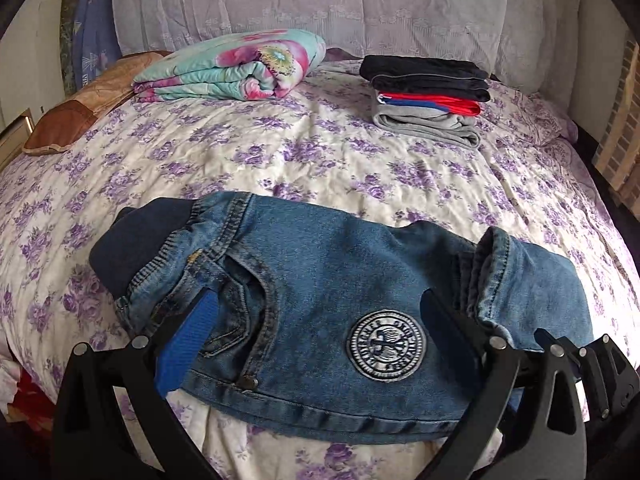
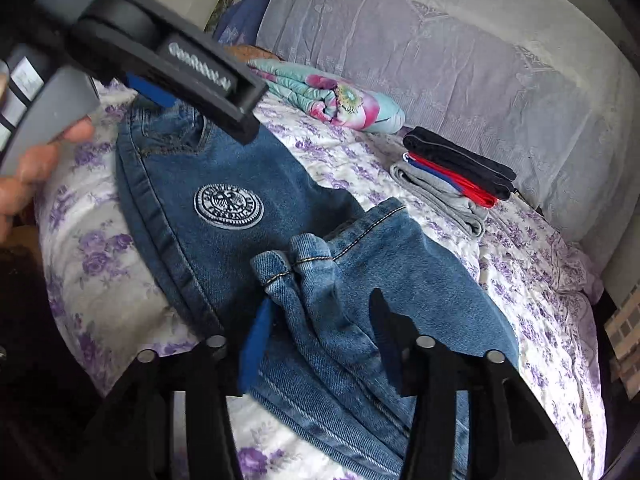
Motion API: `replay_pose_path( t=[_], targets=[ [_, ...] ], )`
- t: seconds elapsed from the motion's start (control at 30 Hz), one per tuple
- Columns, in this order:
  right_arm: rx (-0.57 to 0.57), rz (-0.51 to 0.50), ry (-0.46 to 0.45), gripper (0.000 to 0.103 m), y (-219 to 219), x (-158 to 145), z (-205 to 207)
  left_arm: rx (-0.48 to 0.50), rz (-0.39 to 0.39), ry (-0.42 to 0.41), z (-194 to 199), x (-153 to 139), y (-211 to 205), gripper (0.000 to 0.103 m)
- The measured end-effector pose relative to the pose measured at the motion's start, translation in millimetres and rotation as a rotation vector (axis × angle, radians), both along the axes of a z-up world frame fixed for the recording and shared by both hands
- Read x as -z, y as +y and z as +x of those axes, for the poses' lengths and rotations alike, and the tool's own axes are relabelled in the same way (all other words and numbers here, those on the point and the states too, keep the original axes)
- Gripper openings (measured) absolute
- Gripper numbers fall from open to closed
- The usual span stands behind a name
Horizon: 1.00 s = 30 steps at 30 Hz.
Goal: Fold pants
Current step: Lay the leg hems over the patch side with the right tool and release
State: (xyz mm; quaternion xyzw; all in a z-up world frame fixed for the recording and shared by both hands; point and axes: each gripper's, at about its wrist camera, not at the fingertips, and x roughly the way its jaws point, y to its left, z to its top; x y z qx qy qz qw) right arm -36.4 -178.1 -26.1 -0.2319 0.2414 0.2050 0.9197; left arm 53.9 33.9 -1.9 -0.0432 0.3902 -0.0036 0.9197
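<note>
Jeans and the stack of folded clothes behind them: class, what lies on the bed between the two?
Nothing: in the left wrist view only bare purple-flowered bedspread separates the jeans from the stack of folded clothes.

Floral bed (image 1: 320,152): jeans (image 1: 320,280), quilt (image 1: 236,68), folded stack (image 1: 428,92).

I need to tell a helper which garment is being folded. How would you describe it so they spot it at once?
On the bed with the purple-flowered sheet, look at the near edge, in front of the floral quilt and the stack of folded clothes. The small blue denim pants lie there, the only garment with a round white embroidered badge.
</note>
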Motion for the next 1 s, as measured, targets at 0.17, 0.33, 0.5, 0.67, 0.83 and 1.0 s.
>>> replay_pose_path(
  t=[0.17,0.33,0.5,0.67,0.83,1.0],
  targets=[
    [0.121,0.169,-0.013,0.05,-69,-41,-16,0.115,0.042,-0.035,3,-10,-46,0.099],
    [0.199,0.307,0.256,0.03,-125,-26,26,0.207,0.166,0.013,13,12,-96,0.099],
    [0.188,0.257,0.416,0.022,-123,12,30,0.23,0.174,0.107,9,53,-92,0.099],
    [0.15,0.3,0.337,0.024,-120,-35,42,0.215,0.16,0.087,4,44,-89,0.099],
    [0.084,0.32,0.439,0.023,-89,-33,113,0.207,0.177,0.085,3,45,-93,0.099],
    [0.122,0.245,0.581,0.024,-68,6,154,0.201,0.148,0.088,6,50,-85,0.099]
  ],
)
